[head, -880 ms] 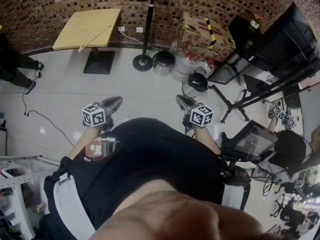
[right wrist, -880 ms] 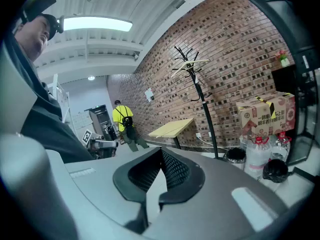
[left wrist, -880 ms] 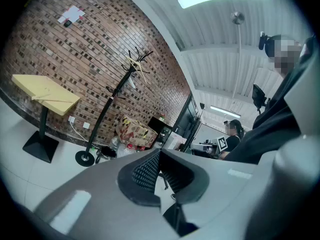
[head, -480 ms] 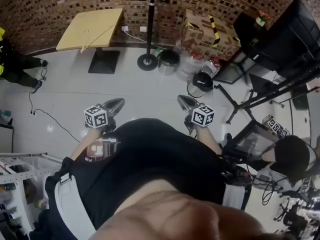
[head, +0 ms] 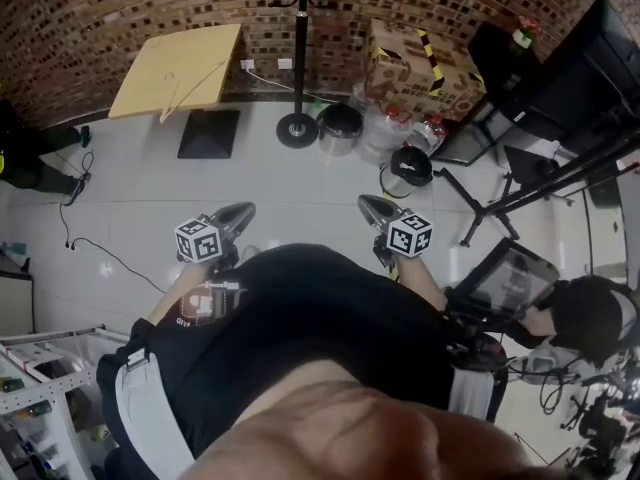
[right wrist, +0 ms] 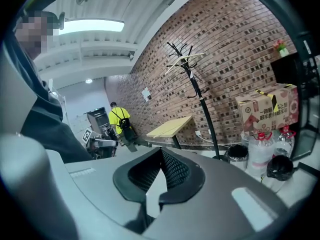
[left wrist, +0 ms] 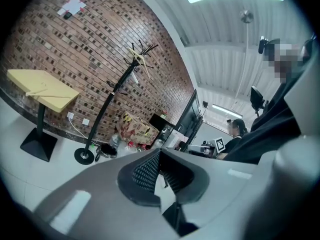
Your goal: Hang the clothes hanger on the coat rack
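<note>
Nearest is the person's black-clad torso (head: 300,338), with both tools held out in front of it, roughly level. The left gripper (head: 243,209), grey plastic with a marker cube, has its jaws pressed together on nothing. The right gripper (head: 364,202), of the same build, also has its jaws closed and empty.

Beyond them is bare white tiled floor (head: 150,188). Farther out on it stand two round black bins (head: 340,123), one just beside the base of the coat rack and one nearer the right gripper, with clear plastic water bottles (right wrist: 257,151) between them.

The tall black metal coat rack (head: 301,48) rises from a round base close to the floor's far edge, below the brick wall (head: 120,8). A pale clothes hanger (right wrist: 184,61) hangs among the hooks at its top.

Left of the rack is a yellow square table (head: 205,38) on a black pedestal. A second pale hanger (left wrist: 37,89) lies flat on it, toward the near edge. Right of the rack, against the wall, sits a cardboard box (head: 415,63) with yellow-and-black tape.
</note>
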Tool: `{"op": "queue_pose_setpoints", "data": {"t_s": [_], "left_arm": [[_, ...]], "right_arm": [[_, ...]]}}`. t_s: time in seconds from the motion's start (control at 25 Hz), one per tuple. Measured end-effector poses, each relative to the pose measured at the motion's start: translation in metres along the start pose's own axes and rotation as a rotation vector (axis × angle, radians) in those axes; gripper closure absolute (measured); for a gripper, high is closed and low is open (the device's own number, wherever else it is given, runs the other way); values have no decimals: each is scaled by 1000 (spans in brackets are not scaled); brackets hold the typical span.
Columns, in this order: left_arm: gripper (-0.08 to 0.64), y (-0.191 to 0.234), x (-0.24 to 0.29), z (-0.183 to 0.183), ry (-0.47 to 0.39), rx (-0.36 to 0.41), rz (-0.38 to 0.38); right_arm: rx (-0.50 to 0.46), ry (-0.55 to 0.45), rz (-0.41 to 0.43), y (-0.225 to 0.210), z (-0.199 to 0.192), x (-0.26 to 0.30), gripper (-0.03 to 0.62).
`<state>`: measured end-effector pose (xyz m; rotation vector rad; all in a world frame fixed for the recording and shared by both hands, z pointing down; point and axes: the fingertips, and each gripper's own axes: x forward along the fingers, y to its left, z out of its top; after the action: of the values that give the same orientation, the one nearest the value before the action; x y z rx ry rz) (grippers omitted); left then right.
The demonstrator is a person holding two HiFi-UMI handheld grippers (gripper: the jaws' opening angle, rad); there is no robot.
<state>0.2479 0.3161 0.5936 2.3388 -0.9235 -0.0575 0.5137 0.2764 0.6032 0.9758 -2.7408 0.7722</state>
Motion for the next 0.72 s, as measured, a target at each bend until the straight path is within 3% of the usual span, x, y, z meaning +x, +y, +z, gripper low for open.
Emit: {"op": "queue_pose_setpoints", "data": {"t_s": [0.12,0.4,0.72], "left_arm": [[560,29,8,16,-10,-5,-38],[560,107,-12,87,-5,70,-96],[560,209,-39,152,-1,92,-81]], "right_arm": [[-8,-4,-43,-7,13,20,578],[-51,-23,-81,16,66,115,578],[-72,-10,-67,30,108,234,578]]}}
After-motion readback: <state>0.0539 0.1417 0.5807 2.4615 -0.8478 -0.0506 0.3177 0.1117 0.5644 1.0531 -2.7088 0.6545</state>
